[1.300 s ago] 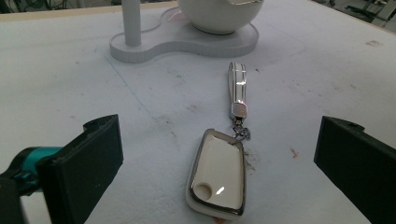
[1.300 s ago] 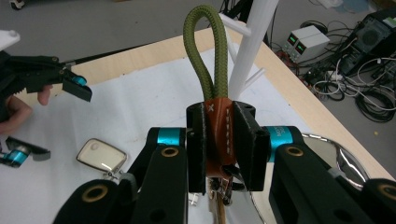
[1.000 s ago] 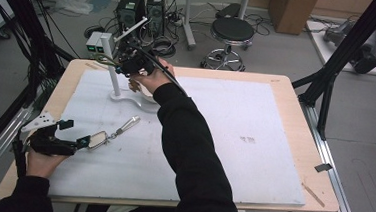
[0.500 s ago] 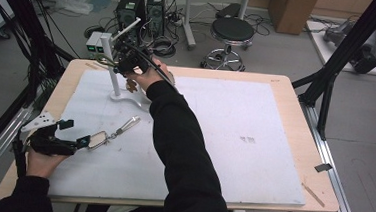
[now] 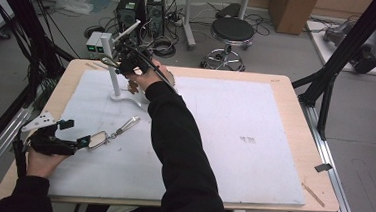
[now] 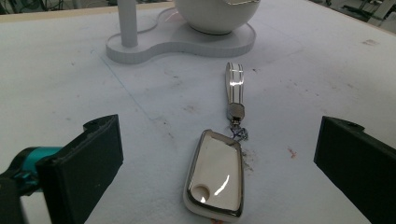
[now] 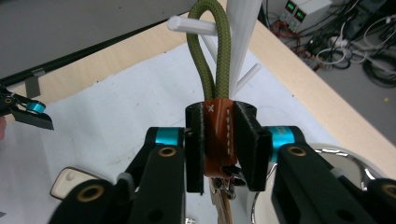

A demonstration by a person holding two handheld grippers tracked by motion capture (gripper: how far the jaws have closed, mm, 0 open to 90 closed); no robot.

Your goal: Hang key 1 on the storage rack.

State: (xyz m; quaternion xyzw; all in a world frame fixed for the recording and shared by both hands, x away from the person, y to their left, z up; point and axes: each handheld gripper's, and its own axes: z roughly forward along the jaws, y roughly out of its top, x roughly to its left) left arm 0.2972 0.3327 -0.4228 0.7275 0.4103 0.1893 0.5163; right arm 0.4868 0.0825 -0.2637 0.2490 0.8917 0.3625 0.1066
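Olive-green cord loop [image 7: 211,51] with a brown leather tab [image 7: 219,135] is what my right gripper [image 7: 219,144] has clenched: in the right gripper view both black pads press flat on the leather, which carries a small white stitched "x" and one line of white stitching. I can read no brand name on it. The loop rises to the top centre of that frame, against the white pegs of the stand [image 5: 115,78], one peg crossing just behind the cord. Metal hardware hangs below the tab, too blurred for me to count the pieces.

In the high view my right gripper [image 5: 129,62] sits at the upper left of the frame, at the top of the stand's post. My left gripper [image 5: 81,141] lies at the lower left, released, jaws spread wide with nothing pressed between them.

In the left gripper view I count one cream key fob [image 6: 215,179] with a chrome rim, lying flat on the white worktop [image 5: 234,139] at the bottom centre, between the two open jaws but touching neither. One metal strap [image 6: 235,86] runs from it toward the top of the frame. No lettering shows on the fob. Behind it stands one white bowl [image 6: 217,16] on the stand's base.
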